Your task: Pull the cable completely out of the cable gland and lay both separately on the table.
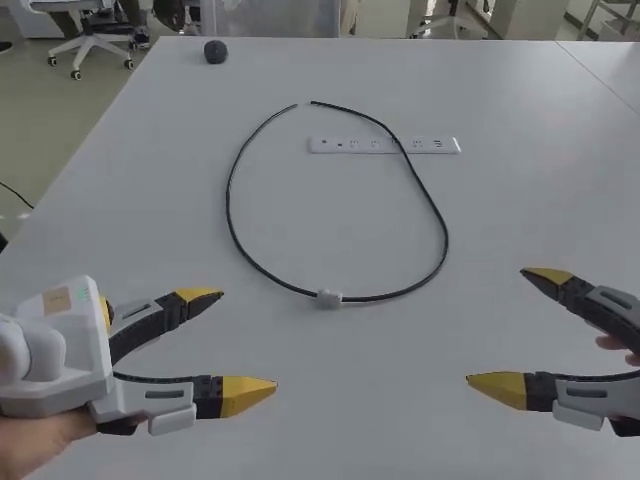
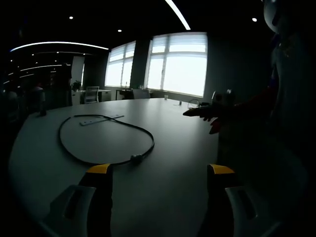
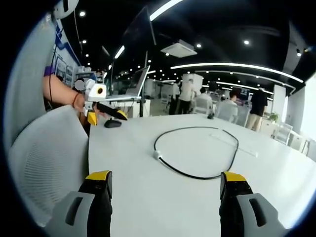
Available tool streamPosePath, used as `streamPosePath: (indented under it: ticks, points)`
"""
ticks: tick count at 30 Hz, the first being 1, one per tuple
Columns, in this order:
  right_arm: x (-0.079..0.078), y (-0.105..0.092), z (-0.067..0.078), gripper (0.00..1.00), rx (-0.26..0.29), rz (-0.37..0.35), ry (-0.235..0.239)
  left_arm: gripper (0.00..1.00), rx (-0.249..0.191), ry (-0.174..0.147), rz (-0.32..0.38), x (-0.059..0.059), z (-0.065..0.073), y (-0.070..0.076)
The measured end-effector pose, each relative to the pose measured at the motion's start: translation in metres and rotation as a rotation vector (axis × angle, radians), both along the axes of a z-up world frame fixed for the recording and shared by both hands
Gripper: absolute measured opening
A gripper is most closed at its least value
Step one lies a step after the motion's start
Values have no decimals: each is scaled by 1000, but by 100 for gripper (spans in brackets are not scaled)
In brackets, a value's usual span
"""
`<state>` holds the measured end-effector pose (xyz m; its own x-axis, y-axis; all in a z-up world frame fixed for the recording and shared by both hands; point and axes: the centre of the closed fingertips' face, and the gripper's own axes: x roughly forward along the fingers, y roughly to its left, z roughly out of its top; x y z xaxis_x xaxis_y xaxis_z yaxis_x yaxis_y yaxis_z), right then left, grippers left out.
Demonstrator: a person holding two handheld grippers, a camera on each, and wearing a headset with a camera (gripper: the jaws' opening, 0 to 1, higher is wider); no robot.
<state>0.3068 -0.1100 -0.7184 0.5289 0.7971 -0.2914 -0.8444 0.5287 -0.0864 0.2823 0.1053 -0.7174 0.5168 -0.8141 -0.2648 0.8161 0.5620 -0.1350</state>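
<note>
A black cable (image 1: pixel 235 225) lies in a wide loop on the white table (image 1: pixel 520 200), threaded through a small white cable gland (image 1: pixel 328 297) at the loop's near side. The cable (image 2: pixel 69 145) and gland (image 2: pixel 136 158) also show ahead of the left jaws, and the cable (image 3: pixel 197 175) and gland (image 3: pixel 157 155) ahead of the right jaws. My left gripper (image 1: pixel 235 340) hovers open at the near left, my right gripper (image 1: pixel 520 330) open at the near right. Both are well short of the gland and hold nothing.
A white power strip (image 1: pixel 385 145) lies under the far side of the loop. A small dark round object (image 1: pixel 215 51) sits near the table's far left edge. Office chairs (image 1: pixel 85 35) stand beyond the table. People stand in the background of the right gripper view.
</note>
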Motion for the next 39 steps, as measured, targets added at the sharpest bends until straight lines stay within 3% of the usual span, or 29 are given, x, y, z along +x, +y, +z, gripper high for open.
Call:
streamPosePath:
  ticks: [39]
  points:
    - [-2,-1,-4,90,3,-10,12,78,18,-2,-6,-1,-2,0]
